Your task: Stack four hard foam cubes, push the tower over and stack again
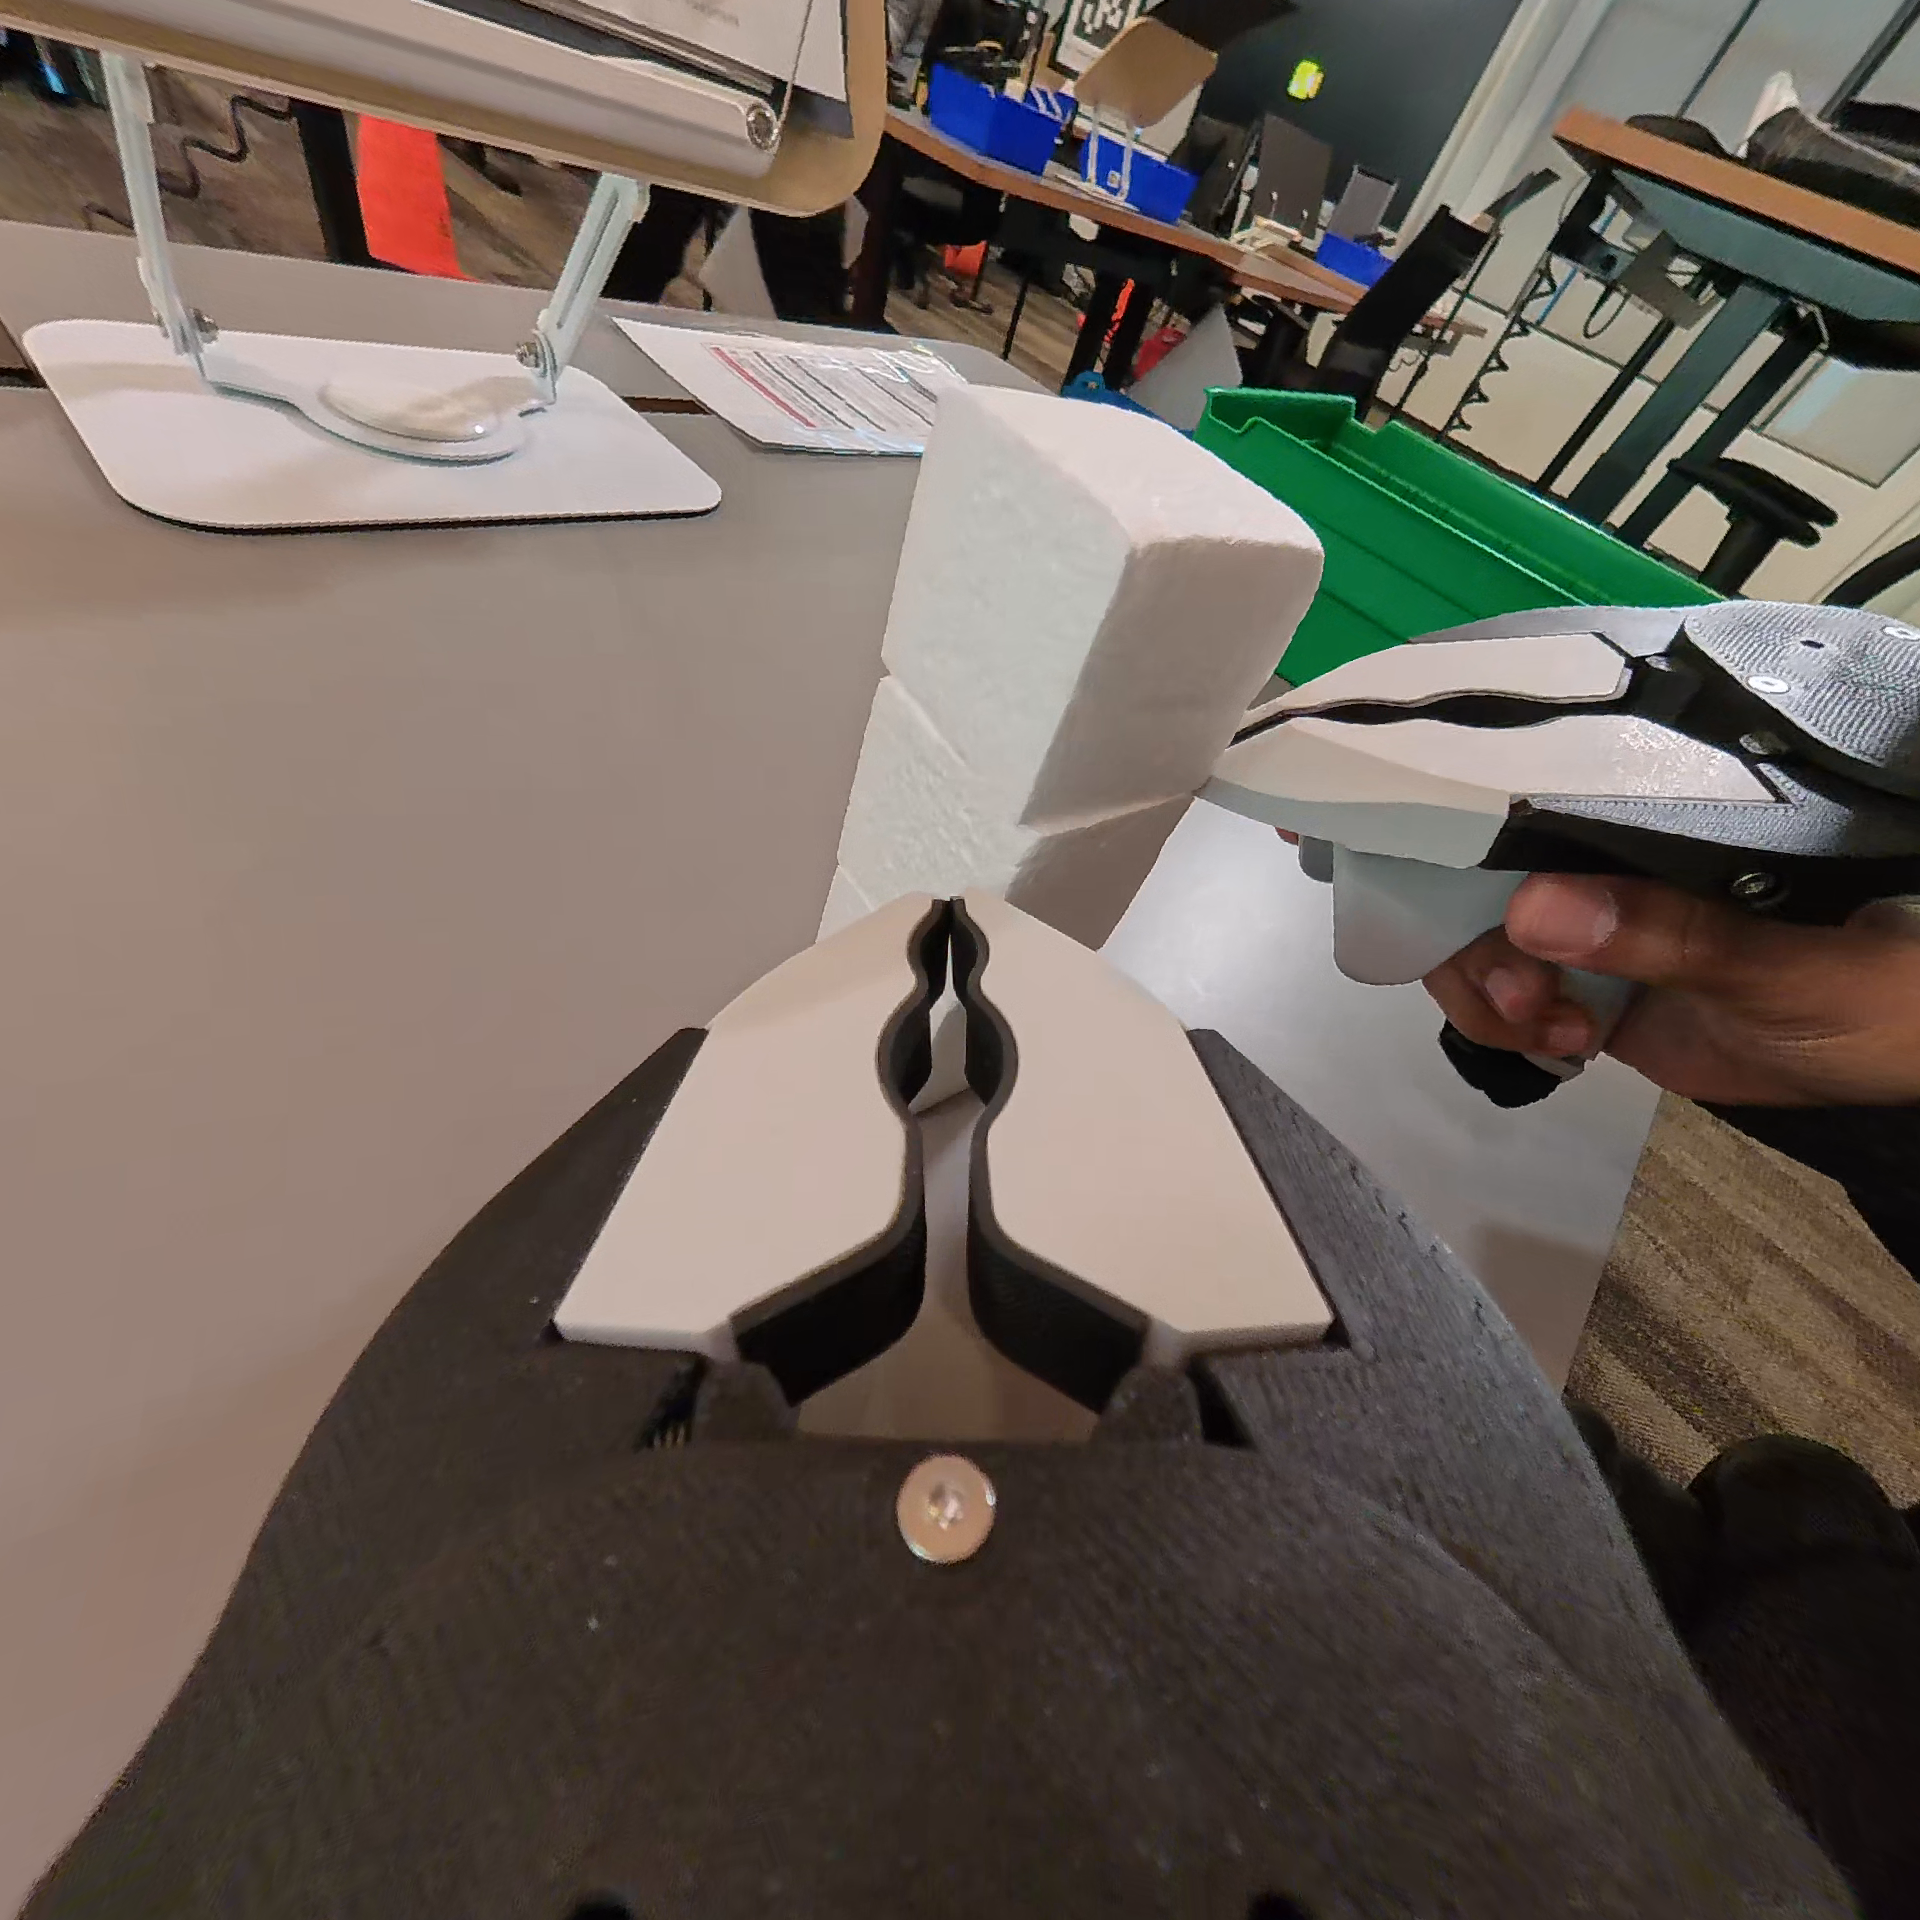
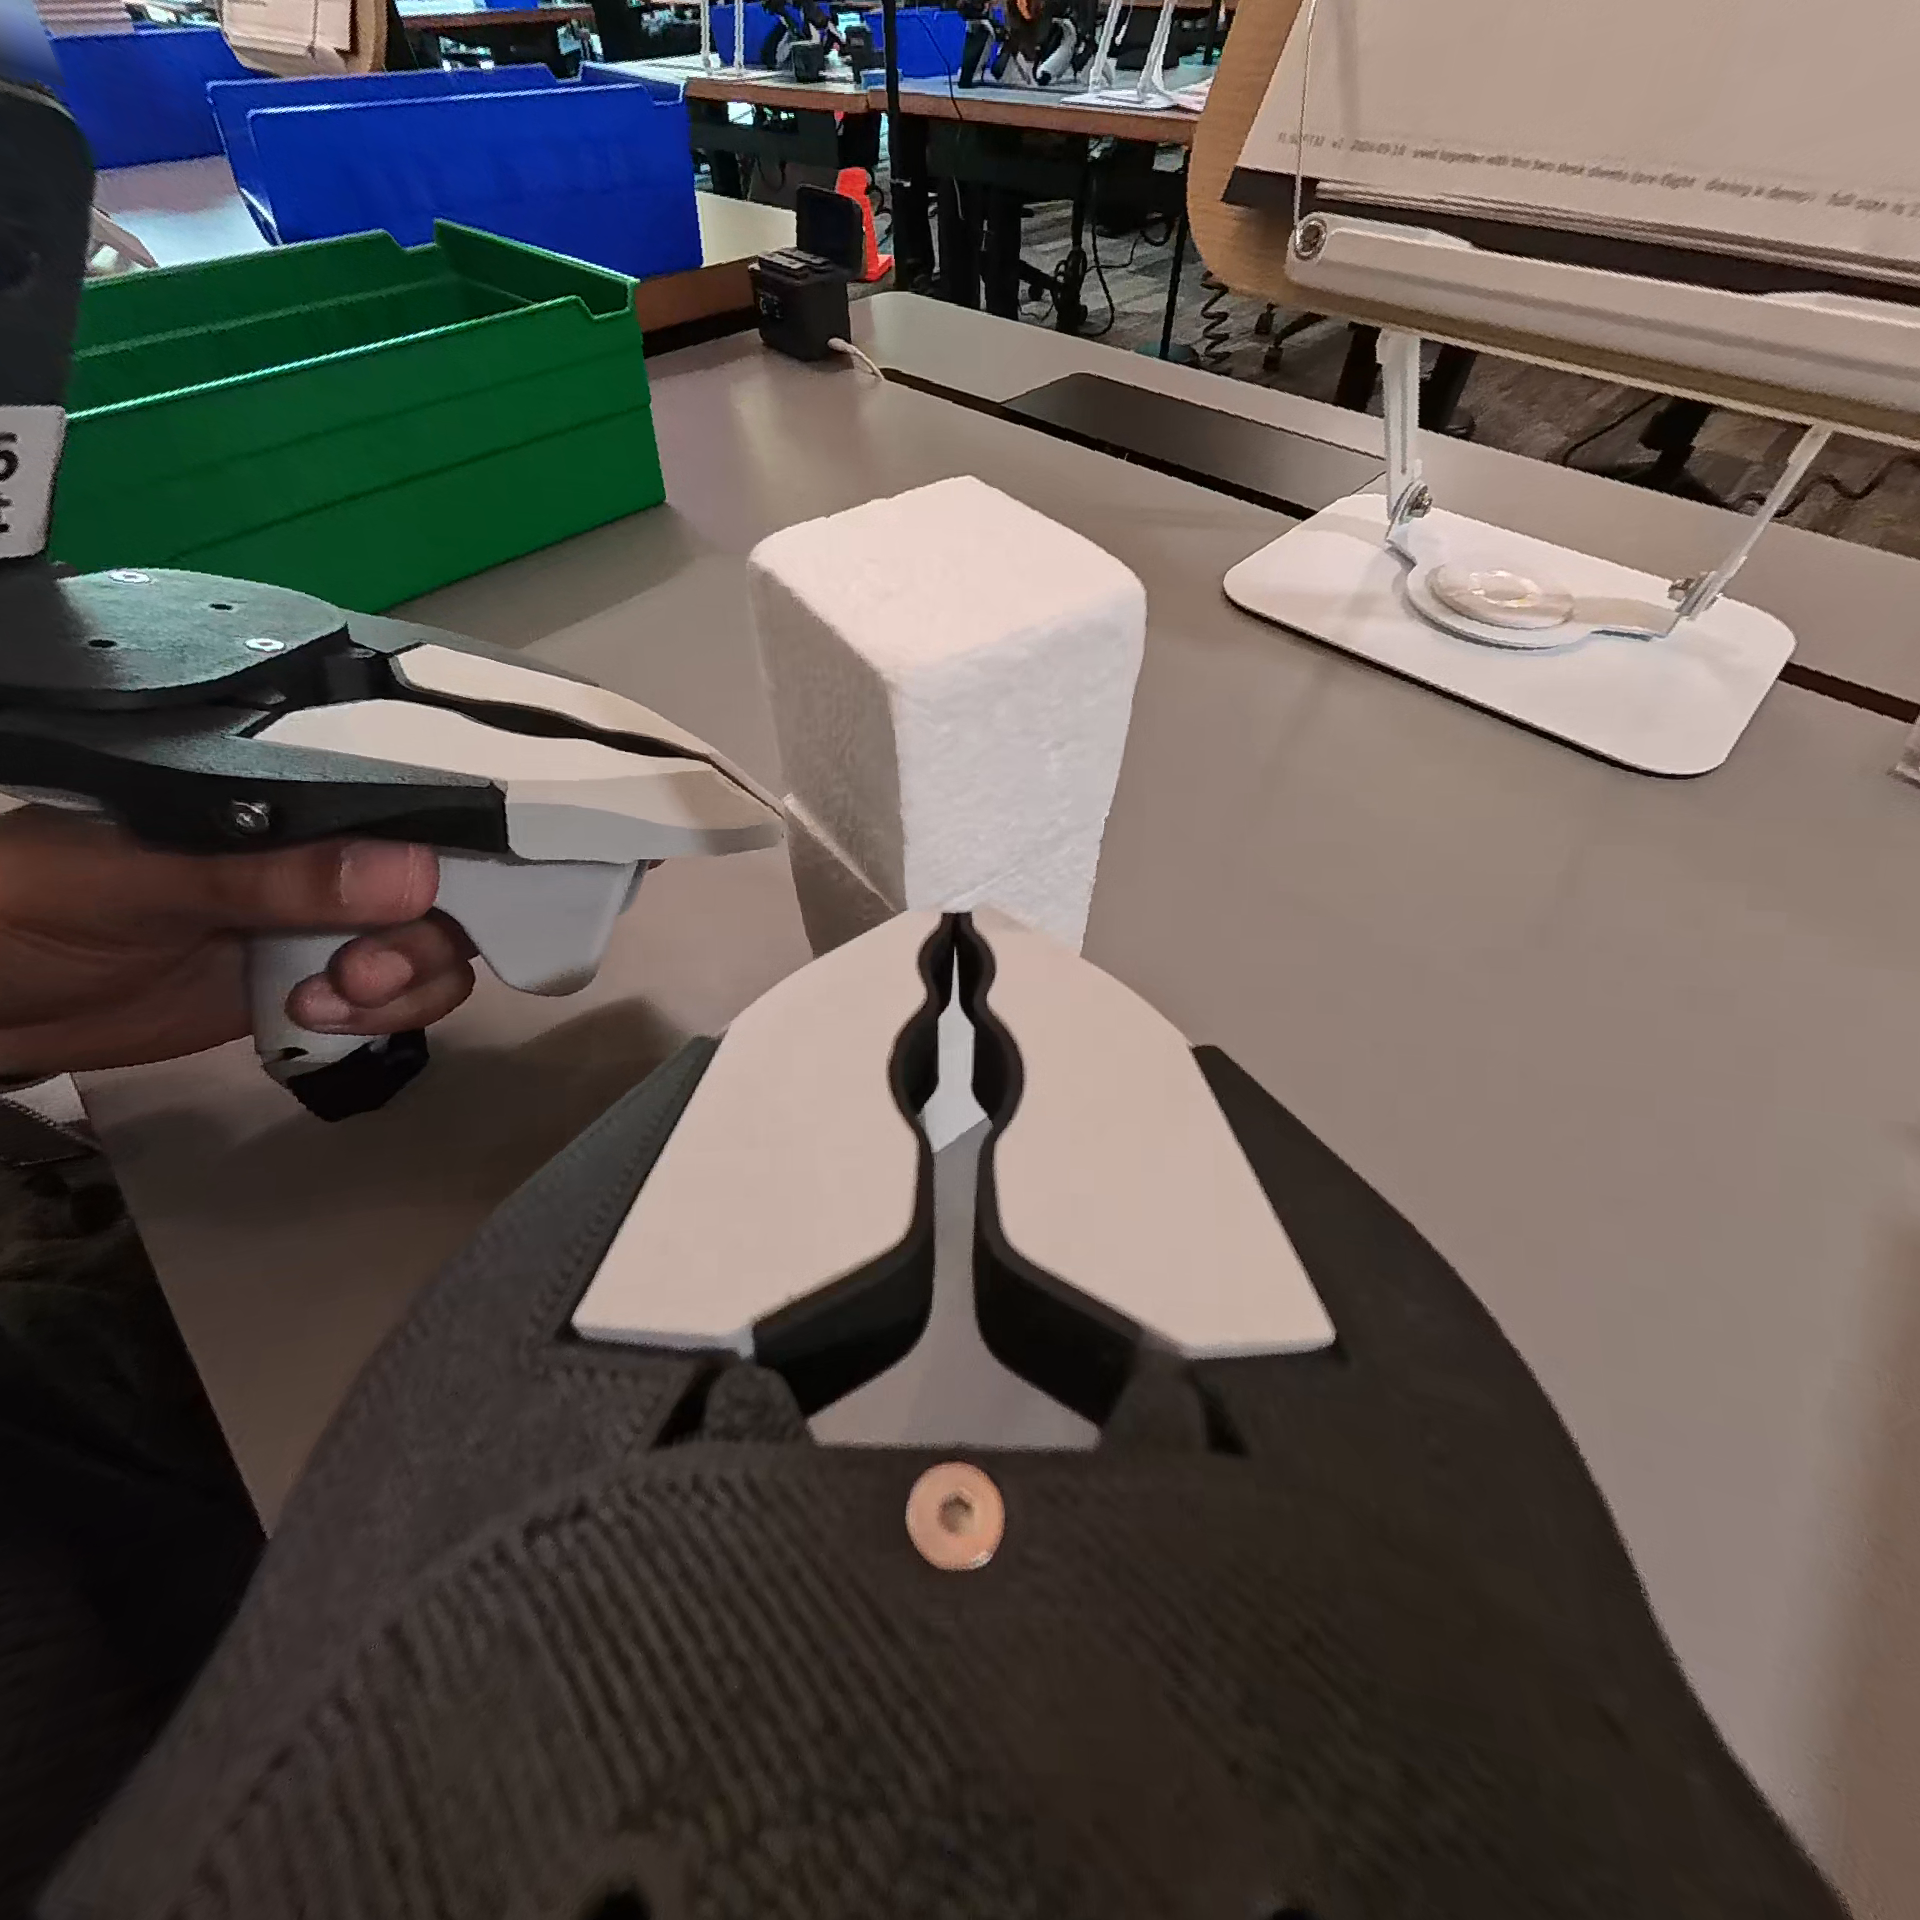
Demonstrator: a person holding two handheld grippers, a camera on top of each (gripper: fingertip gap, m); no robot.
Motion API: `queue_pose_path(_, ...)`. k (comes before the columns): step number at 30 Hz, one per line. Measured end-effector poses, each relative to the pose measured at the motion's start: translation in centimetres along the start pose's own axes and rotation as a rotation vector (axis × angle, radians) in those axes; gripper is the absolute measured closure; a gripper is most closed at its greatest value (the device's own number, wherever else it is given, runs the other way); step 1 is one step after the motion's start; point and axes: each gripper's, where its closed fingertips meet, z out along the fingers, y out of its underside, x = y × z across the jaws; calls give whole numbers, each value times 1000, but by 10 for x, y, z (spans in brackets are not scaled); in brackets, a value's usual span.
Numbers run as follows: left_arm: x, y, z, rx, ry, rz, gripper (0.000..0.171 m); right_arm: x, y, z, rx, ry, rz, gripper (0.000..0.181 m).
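Note:
A stack of white foam blocks (image 1: pixel 1081 592) stands on the grey table (image 1: pixel 416 831); its top block sits turned out of line with the ones below. My left gripper (image 1: pixel 951 914) is shut and empty, with its tips close to the lower part of the stack. My right gripper (image 2: pixel 961 925) is shut and empty, just in front of the stack (image 2: pixel 956 686). In the left wrist view the right gripper (image 1: pixel 1221 769) comes in from the right and touches the top block's lower edge. In the right wrist view the left gripper (image 2: pixel 774 821) reaches the stack from the left. A hand holds each gripper.
A green bin (image 1: pixel 1455 540) stands behind the stack and also shows in the right wrist view (image 2: pixel 343 416). A white stand (image 1: pixel 364 426) carrying a board is on the table, also seen in the right wrist view (image 2: pixel 1507 634). A printed sheet (image 1: pixel 821 384) lies near it. The table edge (image 1: pixel 1621 1247) is close on the right. Across from one pair of fingers to the other is roughly 6 cm. The stack (image 2: pixel 956 686) lies around 4 cm away from my right fingertips.

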Motion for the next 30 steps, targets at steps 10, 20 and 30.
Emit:
queue_pose_path(10,-8,-12,-5,53,-37,41,170,11,-6,-6,46,-10,70,176)
queue_pose_path(20,1,-22,-1,91,0,29,170,3,-6,-4,44,-6,8,175)
queue_pose_path(30,10,-25,-1,99,21,44,170,8,-7,-1,45,30,2,175)
